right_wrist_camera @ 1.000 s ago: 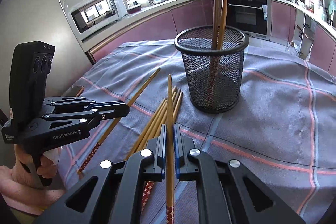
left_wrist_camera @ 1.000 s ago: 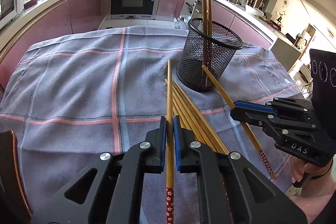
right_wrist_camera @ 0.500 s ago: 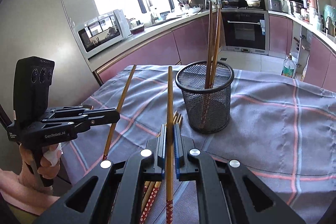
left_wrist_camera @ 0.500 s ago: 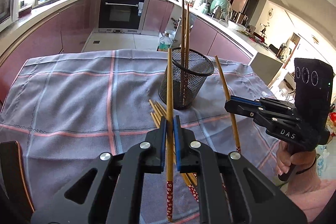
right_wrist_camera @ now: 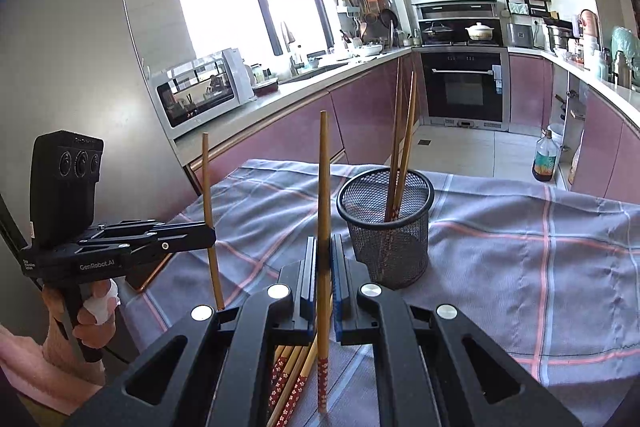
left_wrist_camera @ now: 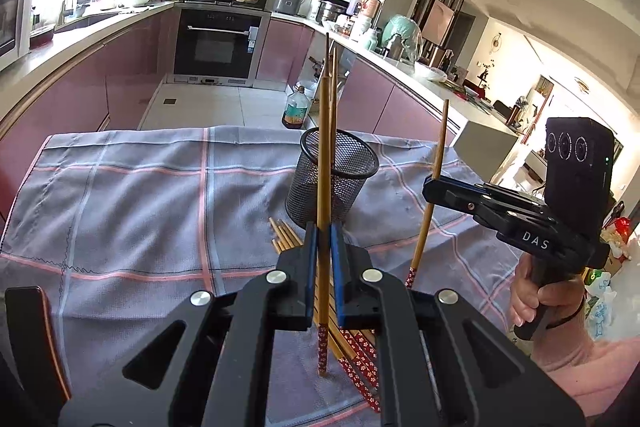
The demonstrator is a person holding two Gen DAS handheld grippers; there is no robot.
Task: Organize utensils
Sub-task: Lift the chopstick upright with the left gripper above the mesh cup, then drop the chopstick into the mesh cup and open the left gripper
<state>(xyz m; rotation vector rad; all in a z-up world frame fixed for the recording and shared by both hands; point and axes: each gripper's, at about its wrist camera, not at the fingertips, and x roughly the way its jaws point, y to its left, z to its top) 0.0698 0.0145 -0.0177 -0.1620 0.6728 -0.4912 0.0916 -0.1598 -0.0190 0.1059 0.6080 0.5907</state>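
The cup (left_wrist_camera: 334, 179) is a round black wire-mesh cylinder standing upright on a grey cloth (left_wrist_camera: 140, 203) crossed by pink and pale stripes. Two slim bamboo chopsticks (right_wrist_camera: 402, 147) lean inside it, their red flowered ends at the bottom. Just in front of the cup, a loose bundle (left_wrist_camera: 286, 237) of the same sticks lies flat on the cloth.

The left gripper (left_wrist_camera: 323, 259), black with blue pads, is clamped on one chopstick (left_wrist_camera: 322, 163) held nearly upright in front of the cup, clear of the cloth. The right gripper (right_wrist_camera: 324, 267) is clamped likewise on a second stick (right_wrist_camera: 324, 187), to the cup's right in the left view, red patterned end hanging down.

Behind the cup the floor holds a plastic bottle (left_wrist_camera: 297, 109); beyond it are a black oven (left_wrist_camera: 218, 45) and glossy mauve cabinets (left_wrist_camera: 280, 47). A microwave (right_wrist_camera: 200, 91) sits on the counter to the cup's left. From the left view its own stick crosses the cup's mouth.
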